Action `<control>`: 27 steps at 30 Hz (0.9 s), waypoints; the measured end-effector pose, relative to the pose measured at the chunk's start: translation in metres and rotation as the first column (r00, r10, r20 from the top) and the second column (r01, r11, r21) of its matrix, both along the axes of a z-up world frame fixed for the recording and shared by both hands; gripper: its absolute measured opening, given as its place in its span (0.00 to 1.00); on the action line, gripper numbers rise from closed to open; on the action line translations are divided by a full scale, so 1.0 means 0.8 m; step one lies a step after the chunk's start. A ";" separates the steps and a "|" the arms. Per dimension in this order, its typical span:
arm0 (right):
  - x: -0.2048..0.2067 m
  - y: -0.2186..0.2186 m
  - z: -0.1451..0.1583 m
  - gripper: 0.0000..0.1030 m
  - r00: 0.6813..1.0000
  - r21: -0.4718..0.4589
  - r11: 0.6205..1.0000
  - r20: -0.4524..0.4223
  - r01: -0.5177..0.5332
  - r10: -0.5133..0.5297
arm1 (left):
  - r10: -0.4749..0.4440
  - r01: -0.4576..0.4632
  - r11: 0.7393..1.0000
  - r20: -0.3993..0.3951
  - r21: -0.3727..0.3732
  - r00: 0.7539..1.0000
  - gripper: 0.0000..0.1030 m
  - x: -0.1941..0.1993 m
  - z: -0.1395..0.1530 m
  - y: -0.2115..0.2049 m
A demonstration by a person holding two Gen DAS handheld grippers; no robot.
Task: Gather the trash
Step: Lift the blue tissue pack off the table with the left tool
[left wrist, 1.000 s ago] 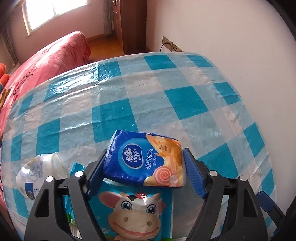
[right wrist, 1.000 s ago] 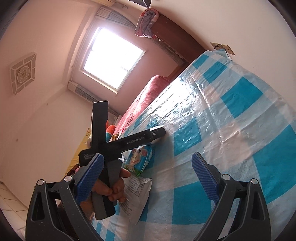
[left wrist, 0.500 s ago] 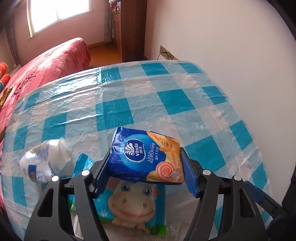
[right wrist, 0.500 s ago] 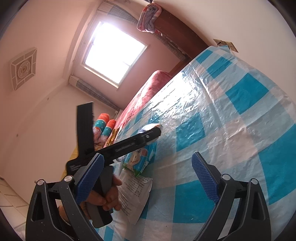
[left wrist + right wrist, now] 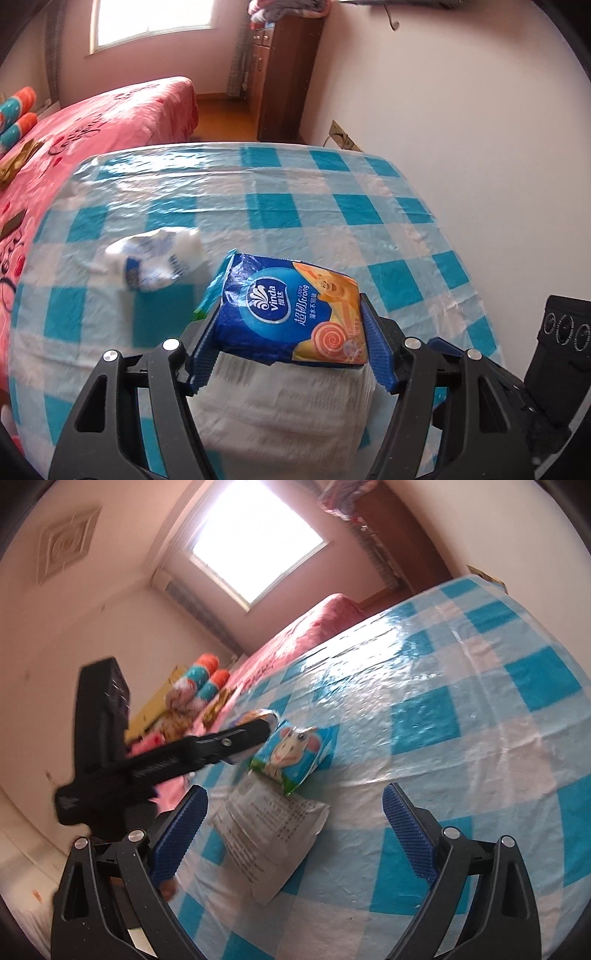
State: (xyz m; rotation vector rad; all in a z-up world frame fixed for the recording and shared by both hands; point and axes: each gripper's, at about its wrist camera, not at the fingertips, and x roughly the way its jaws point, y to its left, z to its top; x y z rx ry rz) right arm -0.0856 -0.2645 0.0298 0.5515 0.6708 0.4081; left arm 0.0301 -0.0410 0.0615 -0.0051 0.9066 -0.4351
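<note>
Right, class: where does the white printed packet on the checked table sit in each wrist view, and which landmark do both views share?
Left wrist view: the white packet is at lower centre, partly hidden under the blue tissue pack.
Right wrist view: it lies at lower centre-left, just below the cow packet.
Shared landmark: the pink bed, upper left in the left view and above centre in the right view.

Tablecloth (image 5: pixel 280 214) is turquoise/white check, shiny. Tissue pack (image 5: pixel 291 314) blue w/ orange corner + spiral. Bedspread (image 5: pixel 110 114) pink-red. Crumpled bottle (image 5: pixel 155 258) white w/ blue print. Cow wrapper (image 5: pixel 295 753) teal & green, flat packet (image 5: pixel 269 834) white w/ black txt.
</note>
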 end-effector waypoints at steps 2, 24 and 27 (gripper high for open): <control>0.001 0.011 0.001 0.92 1.000 -0.041 0.999 0.004 -0.018 0.019 | 0.017 -0.017 1.000 0.001 -0.013 1.000 0.67 -0.007 0.001 0.016; 0.048 0.089 -0.011 0.92 0.985 -0.237 0.959 -0.113 -0.156 0.132 | 0.142 -0.143 0.989 -0.026 -0.028 0.990 0.67 -0.082 -0.030 0.158; 0.046 0.096 -0.012 0.92 0.981 -0.256 0.949 -0.118 -0.181 0.155 | 0.158 -0.159 0.987 -0.034 -0.038 0.987 0.67 -0.090 -0.031 0.174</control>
